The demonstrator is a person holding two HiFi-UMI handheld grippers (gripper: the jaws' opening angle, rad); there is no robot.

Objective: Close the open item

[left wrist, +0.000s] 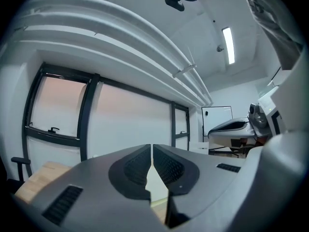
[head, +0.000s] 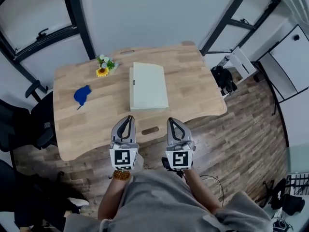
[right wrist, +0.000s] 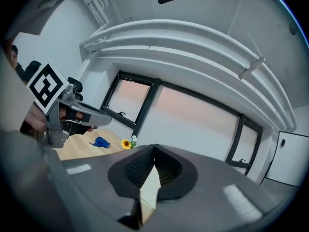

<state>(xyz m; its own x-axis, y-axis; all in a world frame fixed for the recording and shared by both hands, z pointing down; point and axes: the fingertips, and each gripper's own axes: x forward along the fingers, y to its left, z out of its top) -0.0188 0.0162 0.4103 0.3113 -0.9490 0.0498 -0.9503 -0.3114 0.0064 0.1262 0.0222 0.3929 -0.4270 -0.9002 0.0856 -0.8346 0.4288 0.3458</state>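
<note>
A pale cream box (head: 148,85) with its lid down lies flat on the wooden table (head: 193,76), near the middle. Both grippers hover at the table's near edge, short of the box. My left gripper (head: 127,117) is shut with nothing between its jaws, and my right gripper (head: 172,120) beside it is shut and empty too. In the left gripper view the closed tips (left wrist: 152,148) point level toward the window wall, with a sliver of the pale box (left wrist: 155,185) behind them. The right gripper view shows closed tips (right wrist: 154,148) and the box (right wrist: 152,185) through the gap.
A small bunch of artificial flowers with a sunflower (head: 104,65) and a blue cloth-like object (head: 82,95) lie on the table's left half. Black office chairs (head: 29,124) stand at the left. A black bag (head: 223,78) and a white stool (head: 240,62) stand off the right side.
</note>
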